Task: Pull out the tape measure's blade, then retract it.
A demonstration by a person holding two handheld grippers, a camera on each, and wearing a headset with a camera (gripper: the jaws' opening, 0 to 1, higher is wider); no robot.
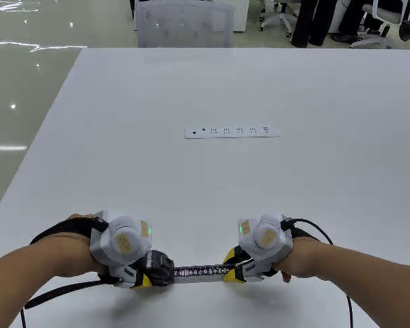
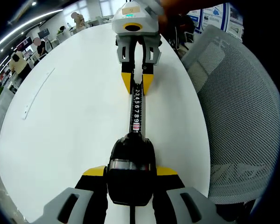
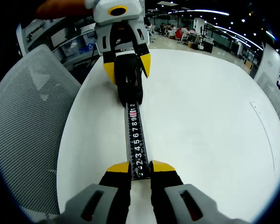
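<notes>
Left gripper (image 1: 147, 275) is clamping the black tape measure (image 2: 130, 170) by its case between yellow-tipped jaws, close to the near edge of the white table (image 1: 273, 184). Right gripper (image 1: 234, 268) is pinching the free end of the blade (image 3: 136, 135), which is running straight between the two, numbers facing up, low over the tabletop. Farther out, a white power strip (image 1: 231, 130) is lying well apart from them.
</notes>
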